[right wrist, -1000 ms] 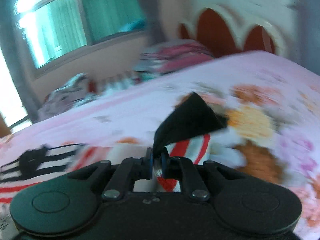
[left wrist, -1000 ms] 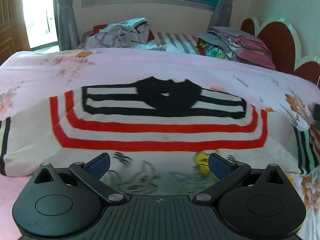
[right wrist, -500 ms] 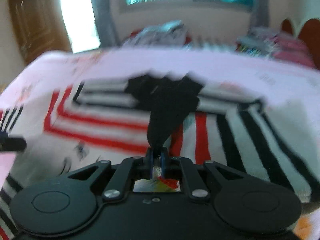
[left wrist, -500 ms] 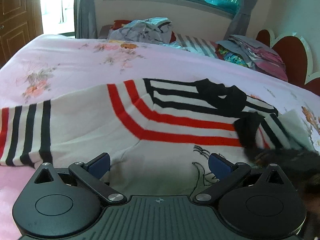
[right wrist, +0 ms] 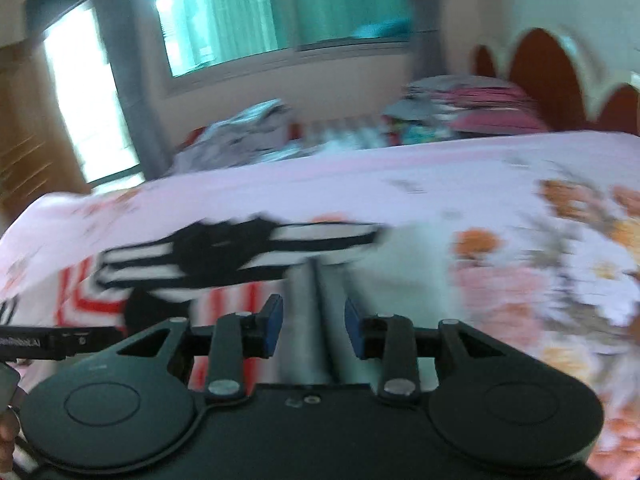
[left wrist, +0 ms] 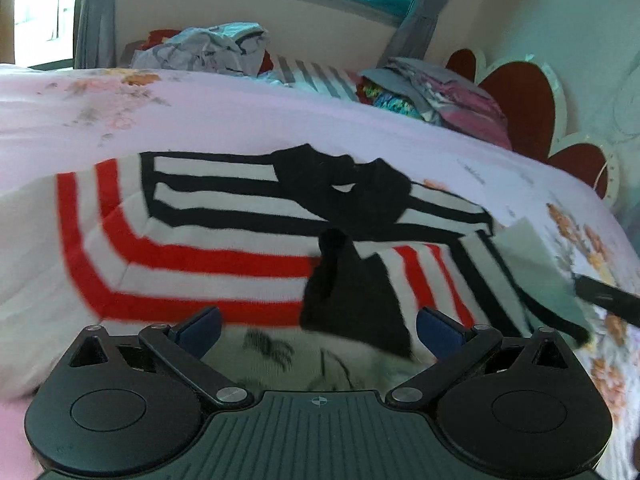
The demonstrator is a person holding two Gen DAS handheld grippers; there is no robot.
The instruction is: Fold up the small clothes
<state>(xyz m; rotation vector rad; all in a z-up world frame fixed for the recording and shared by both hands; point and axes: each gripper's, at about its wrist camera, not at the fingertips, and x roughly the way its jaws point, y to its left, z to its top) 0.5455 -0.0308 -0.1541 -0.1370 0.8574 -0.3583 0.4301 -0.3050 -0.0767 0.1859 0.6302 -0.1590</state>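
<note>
Pink floral bedding (left wrist: 248, 120) covers the bed you work on, with loose laundry (left wrist: 208, 46) and a stack of folded clothes (left wrist: 436, 96) at the far side under the window. Your striped sweater (left wrist: 192, 256) lies spread on the sheet, collar away from you. One sleeve (left wrist: 400, 280) is already laid across the chest, its black cuff pointing toward you.

Your left gripper (left wrist: 318, 326) hangs wide open over the near part of the body, with nothing between its fingers. Your right gripper (right wrist: 314, 326) has just been opening; its jaws stand partly apart, and blurred grey cloth shows in the gap, but the pads do not press on it. That view is too smeared to tell more.

Judge the sweater as soft, light and limp. It will sag and drag along the sheet when lifted from one point, and the laid sleeve may slide off if you tug the body. The other sleeve runs off the left edge of the left view, so take it near the cuff. Pinch a doubled edge or the ribbed band, not the flat middle, where the knit would only bunch.
</note>
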